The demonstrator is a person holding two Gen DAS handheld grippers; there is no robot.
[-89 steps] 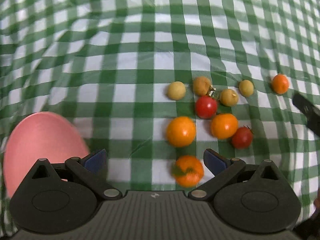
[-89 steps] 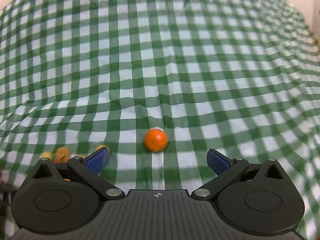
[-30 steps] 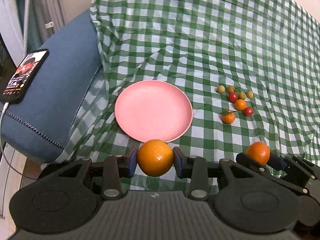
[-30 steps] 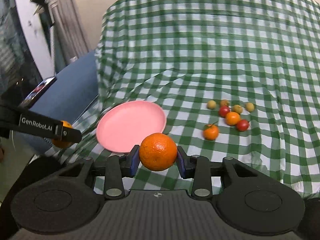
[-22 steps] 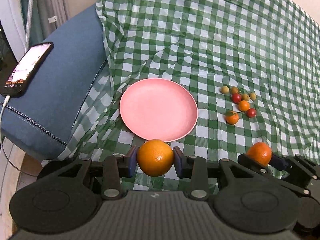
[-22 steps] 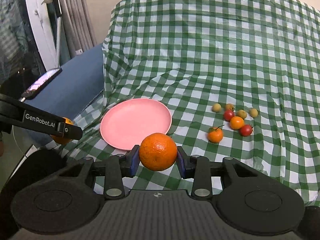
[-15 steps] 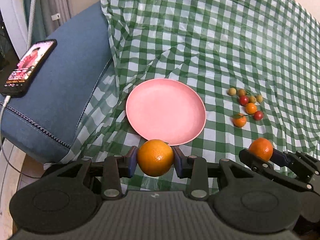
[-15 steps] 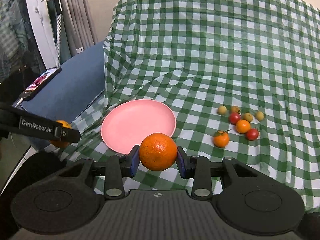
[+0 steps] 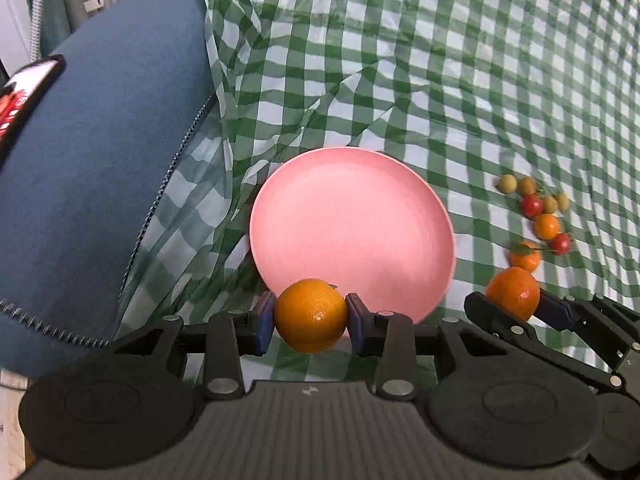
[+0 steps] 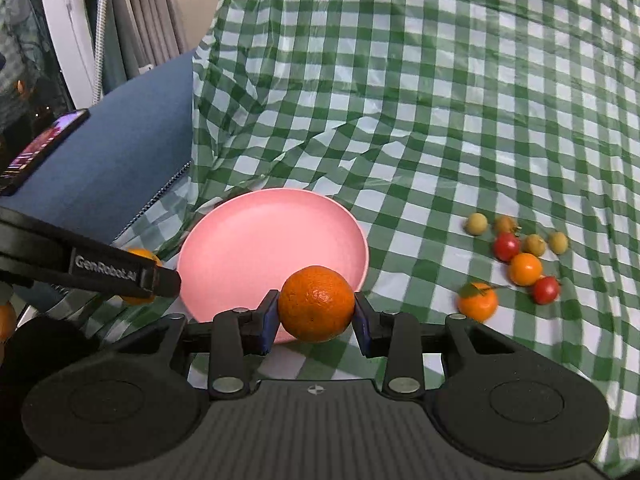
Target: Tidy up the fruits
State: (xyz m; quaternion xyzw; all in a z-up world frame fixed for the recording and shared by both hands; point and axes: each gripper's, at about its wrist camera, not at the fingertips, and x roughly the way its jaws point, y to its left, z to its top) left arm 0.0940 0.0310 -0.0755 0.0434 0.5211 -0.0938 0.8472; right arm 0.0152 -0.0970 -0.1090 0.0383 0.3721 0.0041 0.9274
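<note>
My left gripper (image 9: 310,316) is shut on an orange (image 9: 311,315), held just at the near rim of the empty pink plate (image 9: 352,216). My right gripper (image 10: 316,304) is shut on another orange (image 10: 316,303), also at the plate's (image 10: 272,240) near rim. The right gripper and its orange (image 9: 513,293) show at the right of the left wrist view; the left gripper's finger (image 10: 92,268) and its orange (image 10: 138,276) show at the left of the right wrist view. A cluster of small fruits lies right of the plate: a leafy tangerine (image 10: 477,301), a small orange (image 10: 525,269), red tomatoes (image 10: 506,246) and yellow fruits (image 10: 477,224).
A green-and-white checked cloth (image 10: 440,100) covers the surface, creased behind the plate. A blue cushion (image 9: 92,152) lies to the left with a phone (image 10: 38,148) on it. Curtains and a white frame (image 10: 72,28) stand at the far left.
Both grippers, each holding its orange, have moved closer to the pink plate, which now looms larger right in front of the fingers. Three seconds ago both were open over the fruit.
</note>
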